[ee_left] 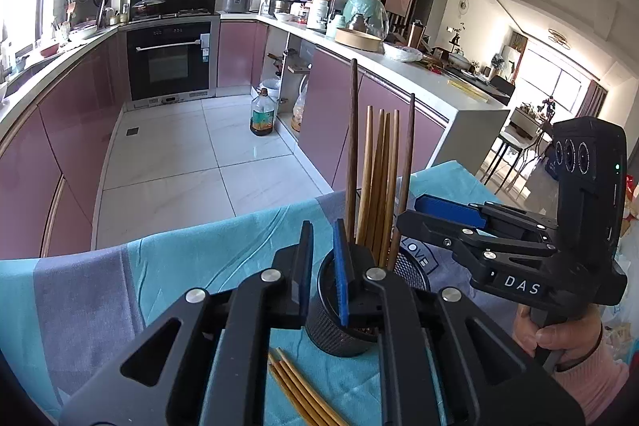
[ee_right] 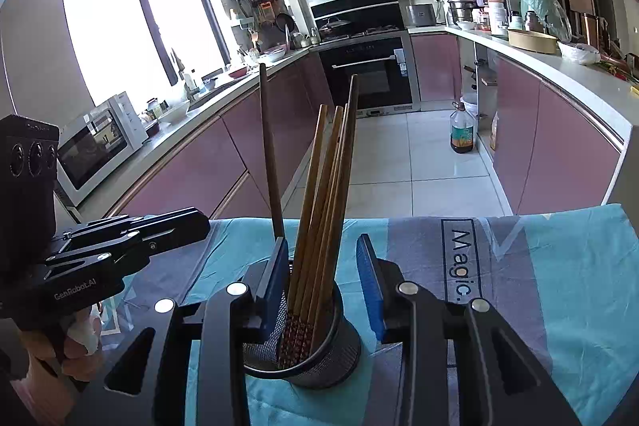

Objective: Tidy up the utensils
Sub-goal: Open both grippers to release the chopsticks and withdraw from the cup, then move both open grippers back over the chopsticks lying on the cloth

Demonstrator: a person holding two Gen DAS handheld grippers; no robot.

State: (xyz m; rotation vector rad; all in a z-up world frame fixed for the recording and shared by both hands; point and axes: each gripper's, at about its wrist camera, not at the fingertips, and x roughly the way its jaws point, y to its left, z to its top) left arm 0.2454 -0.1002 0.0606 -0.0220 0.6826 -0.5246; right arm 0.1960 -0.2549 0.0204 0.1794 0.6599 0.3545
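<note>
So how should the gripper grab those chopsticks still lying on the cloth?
Take the loose chopsticks one at a time, near the middle of the thin shaft, coming from above with the fingers across it. They lie flat and bunched side by side on the tablecloth, so probably start with an outer one.

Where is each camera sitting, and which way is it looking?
Left wrist view: sits on the left gripper, looking along its jaws across the blue cloth-covered table at the oven; the right gripper and the person's hand show.
Right wrist view: sits on the right gripper, looking toward the window and oven; the left gripper and a hand show.
Both share: the black mesh holder of upright wooden chopsticks, standing between each camera's own jaws.
</note>
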